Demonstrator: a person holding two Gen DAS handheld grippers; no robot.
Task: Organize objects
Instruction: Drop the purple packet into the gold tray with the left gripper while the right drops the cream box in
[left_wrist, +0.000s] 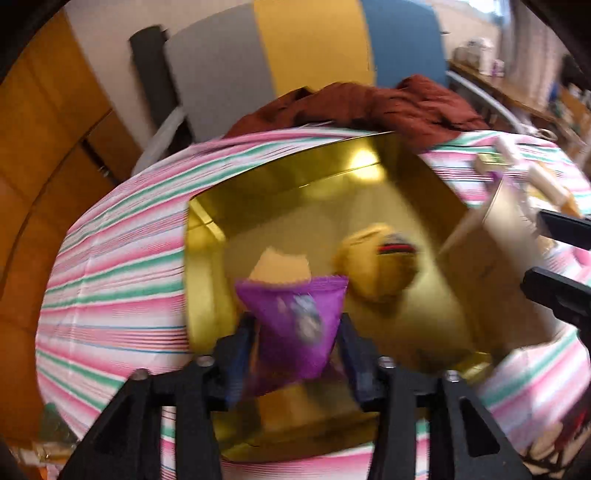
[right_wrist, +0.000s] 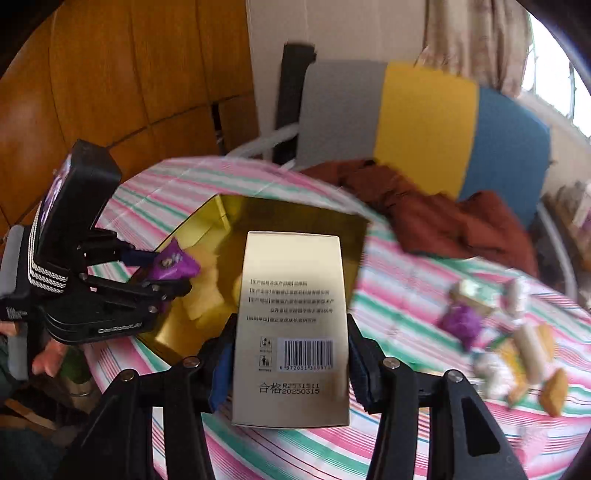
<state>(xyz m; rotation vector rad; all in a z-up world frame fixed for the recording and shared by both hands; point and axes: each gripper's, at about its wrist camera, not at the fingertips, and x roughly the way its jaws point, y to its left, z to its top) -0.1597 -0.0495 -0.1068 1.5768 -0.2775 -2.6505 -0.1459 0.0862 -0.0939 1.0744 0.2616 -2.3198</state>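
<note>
A round table (right_wrist: 280, 454) under a pink, green and white striped cloth is filling both views, with wood panelling behind and a chair (right_wrist: 424, 125) with grey, yellow and blue panels at the far edge.

Nearest in the right wrist view, the right gripper (right_wrist: 291, 369) is clamping a pale gold carton (right_wrist: 291, 314) by its two long sides, barcode and printed text facing the camera. The carton is hanging over the near rim of the open gold box (right_wrist: 295, 214).

Nearest in the left wrist view, the left gripper (left_wrist: 297, 332) is sitting over the same gold box (left_wrist: 295, 177), a purple sachet (left_wrist: 295, 321) between its blue-padded fingers (left_wrist: 240, 343). The jaws are standing partly apart; the frame is blurred, so whether the pads are still pressing the sachet cannot be told. From the right wrist view the left gripper (right_wrist: 173, 273) is coming in from the left, the purple sachet (right_wrist: 173, 262) at its tips above the box interior.

Inside the box, a yellow round packet (left_wrist: 376, 266) and a pale cream packet (left_wrist: 280, 266) are lying on the gold floor.

Further right on the cloth, well apart from the box, a loose scatter of small snack packets (right_wrist: 517, 354) is lying, one purple (right_wrist: 461, 321).

At the far side a rust-brown cloth (right_wrist: 424, 210) is bunched beside the chair.
</note>
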